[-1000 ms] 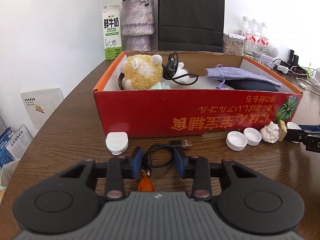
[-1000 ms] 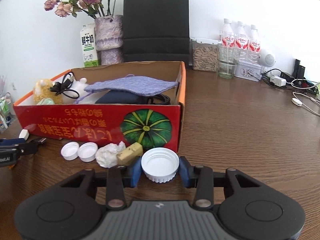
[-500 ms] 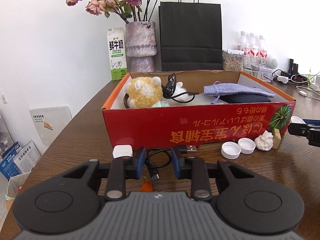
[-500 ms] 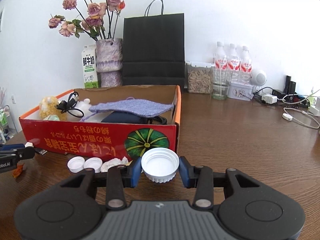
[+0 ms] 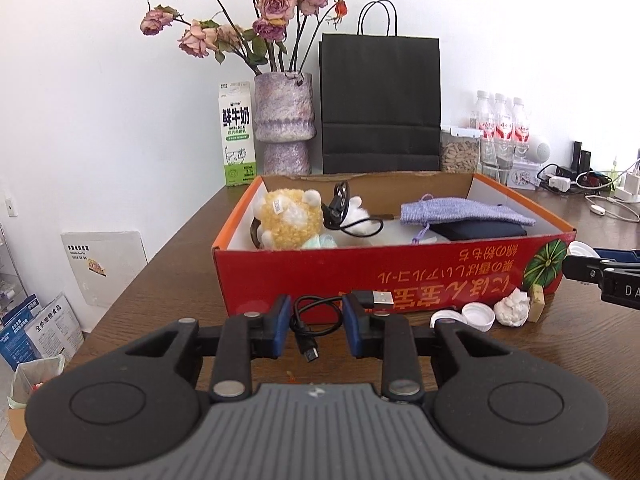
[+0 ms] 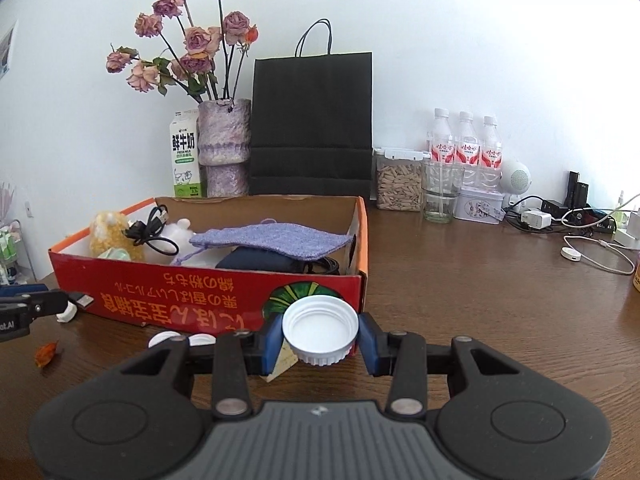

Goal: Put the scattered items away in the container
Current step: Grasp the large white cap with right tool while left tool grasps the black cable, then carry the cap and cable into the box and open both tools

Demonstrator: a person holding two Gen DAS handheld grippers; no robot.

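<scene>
While the left tongs (image 5: 313, 326) pinch a limp black cable (image 5: 316, 322) by its coil, ends dangling, the right tongs (image 6: 320, 338) clamp a light, rigid white cap (image 6: 320, 330) across its ribbed rim, both just short of the red box's (image 6: 208, 300) near wall.

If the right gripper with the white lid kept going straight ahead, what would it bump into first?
Probably the red box. The right gripper holds the white lid and points at the box's front wall, near the pumpkin picture at its right corner. Nothing shows between them, though how far apart they are is hard to tell.
</scene>
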